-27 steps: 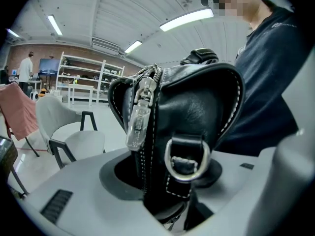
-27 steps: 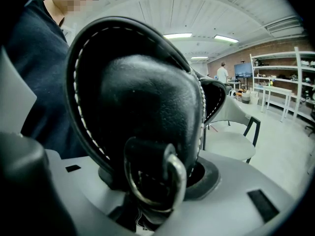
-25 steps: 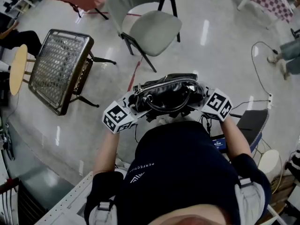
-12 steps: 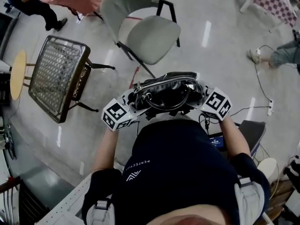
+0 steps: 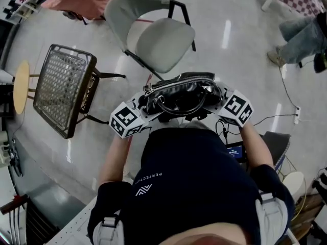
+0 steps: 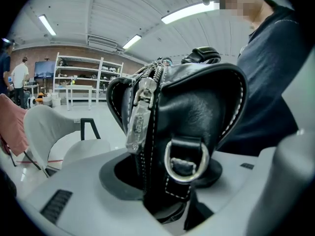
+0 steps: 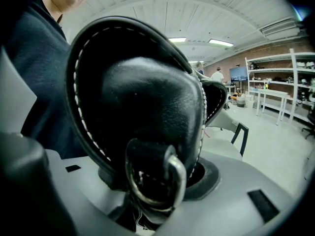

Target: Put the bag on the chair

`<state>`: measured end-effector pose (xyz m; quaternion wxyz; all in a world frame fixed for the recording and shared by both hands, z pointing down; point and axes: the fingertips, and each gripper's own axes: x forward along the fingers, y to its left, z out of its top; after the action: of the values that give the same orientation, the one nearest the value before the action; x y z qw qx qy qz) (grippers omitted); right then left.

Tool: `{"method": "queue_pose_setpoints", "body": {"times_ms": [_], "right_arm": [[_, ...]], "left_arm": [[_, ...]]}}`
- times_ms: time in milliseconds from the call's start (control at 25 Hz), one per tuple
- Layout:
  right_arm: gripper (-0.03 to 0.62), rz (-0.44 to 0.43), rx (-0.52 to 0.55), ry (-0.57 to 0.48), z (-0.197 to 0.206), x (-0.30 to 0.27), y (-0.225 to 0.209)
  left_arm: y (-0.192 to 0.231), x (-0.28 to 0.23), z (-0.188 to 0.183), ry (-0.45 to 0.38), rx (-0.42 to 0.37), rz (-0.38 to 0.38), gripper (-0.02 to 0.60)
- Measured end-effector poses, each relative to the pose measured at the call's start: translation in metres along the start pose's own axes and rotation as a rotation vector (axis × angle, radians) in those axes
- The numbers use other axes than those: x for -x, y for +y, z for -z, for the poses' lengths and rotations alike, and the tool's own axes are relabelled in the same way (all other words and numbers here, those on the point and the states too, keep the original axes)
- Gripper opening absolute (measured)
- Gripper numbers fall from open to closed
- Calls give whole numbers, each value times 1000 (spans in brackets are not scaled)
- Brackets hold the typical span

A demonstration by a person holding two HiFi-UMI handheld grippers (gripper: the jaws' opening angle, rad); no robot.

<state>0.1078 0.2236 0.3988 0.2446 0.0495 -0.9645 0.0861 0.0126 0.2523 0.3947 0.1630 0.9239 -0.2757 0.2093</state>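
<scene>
I hold the black bag [image 5: 180,97] up in the air between my two grippers. My left gripper [image 5: 144,108] is clamped on the bag's left end. My right gripper [image 5: 218,100] is clamped on its right end. The grey chair [image 5: 163,37] stands just ahead of the bag, not touching it.

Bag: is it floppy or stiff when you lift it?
Likely soft, not limp: the bag spans from left gripper to right gripper without sagging, though its handle droops. Its shiny leather may be slippery.
</scene>
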Motion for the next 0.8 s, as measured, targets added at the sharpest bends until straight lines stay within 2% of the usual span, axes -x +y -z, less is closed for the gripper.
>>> {"method": "queue_pose_setpoints", "body": {"times_ms": [400,800], "right_arm": [[232,35,-60,23,-2,-17,-29],[233,101,-97,55,-31,-61,-85]], "left_arm": [[37,-10,0,30,10,63,233],[118,-10,-8,30,19,126,233]]}}
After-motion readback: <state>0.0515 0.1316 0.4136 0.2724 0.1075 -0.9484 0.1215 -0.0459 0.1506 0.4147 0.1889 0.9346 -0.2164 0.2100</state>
